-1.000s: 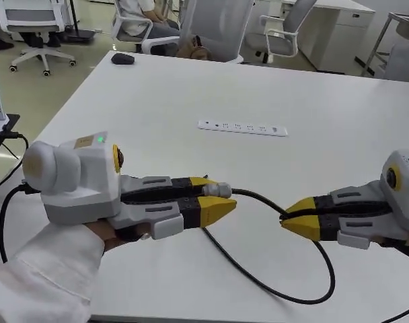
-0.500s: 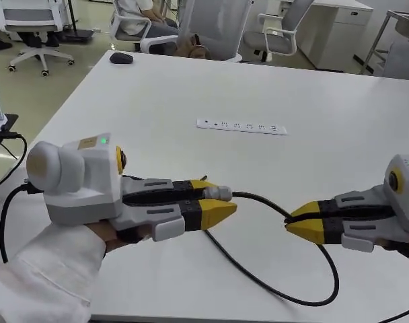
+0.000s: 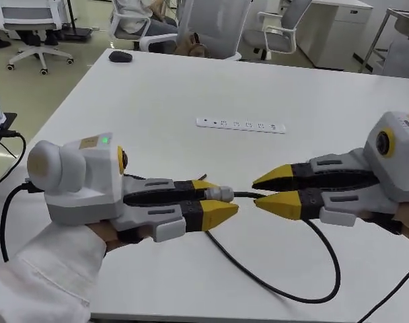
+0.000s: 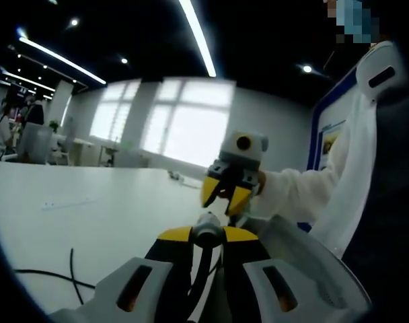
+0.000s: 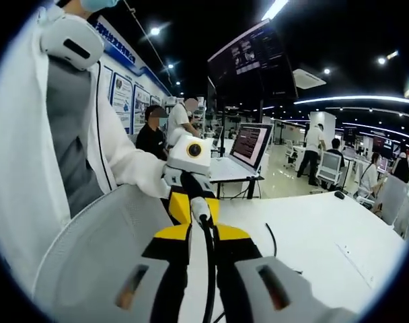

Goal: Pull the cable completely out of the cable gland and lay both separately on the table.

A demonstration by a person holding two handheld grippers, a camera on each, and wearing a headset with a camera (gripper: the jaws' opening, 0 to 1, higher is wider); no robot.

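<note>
Clamping the grey cable gland (image 3: pixel 221 194) between its yellow tips, the left gripper (image 3: pixel 223 199) sits low over the near left of the white table (image 3: pixel 157 94), held by a hand in a white sleeve (image 3: pixel 43 276). The gland points right, and the black cable (image 3: pixel 331 259) comes out of its right end, so the two are not yet parted. Just right of the gland, the cable passes between the jaws of the right gripper (image 3: pixel 256 192). This gripper is released, with one jaw above the cable and one below. Further right the cable sweeps down in a wide loop on the near table and runs back under the left gripper. A white power strip (image 3: pixel 240 126) lies farther off, beyond both grippers.
</note>
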